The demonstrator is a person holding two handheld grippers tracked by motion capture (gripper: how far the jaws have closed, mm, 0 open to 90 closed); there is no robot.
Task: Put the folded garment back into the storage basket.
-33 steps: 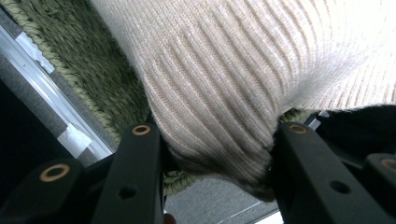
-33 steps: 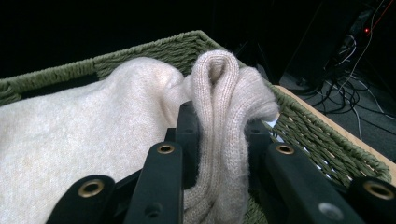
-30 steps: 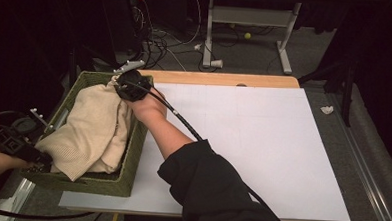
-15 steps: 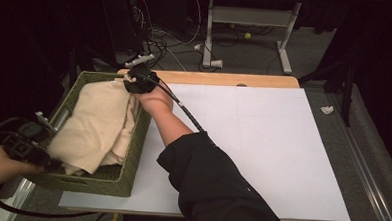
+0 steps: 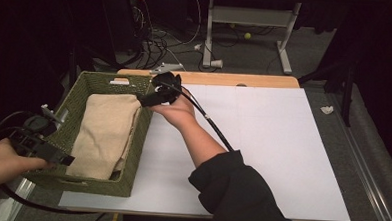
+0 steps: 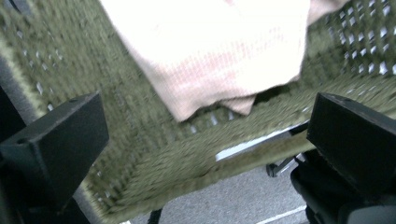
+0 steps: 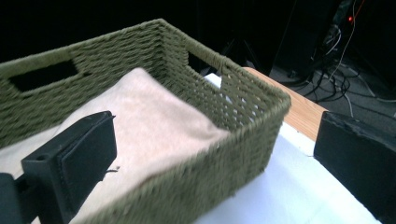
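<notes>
**Inspector A:** Cloth, beige, folded, lying flat inside green woven basket at left end of table. Confirm nearest items first.

**Inspector B:** Nearest: left gripper, held in hand at near left corner of basket, over its rim. Jaws just been opening, now spread wide. Nothing between them. In left gripper view, left gripper looking down on near edge of cloth and basket wall, pads clear of both.

**Inspector A:** Noted. Cloth contact with either gripper?

**Inspector B:** None seen. Resting free on basket floor, long side running near to far, far end against far wall.

**Inspector A:** Next out.

**Inspector B:** White sheet covering table top, basket standing on its left part. Dark sleeve crossing sheet from near edge.

**Inspector A:** Farther gripper?

**Inspector B:** Right gripper, beside far right corner of basket, just outside rim, pointing toward basket. Jaws likewise just been opening, now wide apart, empty. Right gripper view: right gripper facing basket corner, cloth visible inside, untouched.

**Inspector A:** Beyond table?

**Inspector B:** Wooden table edge bare past sheet, then floor with cables and metal stand.
</notes>
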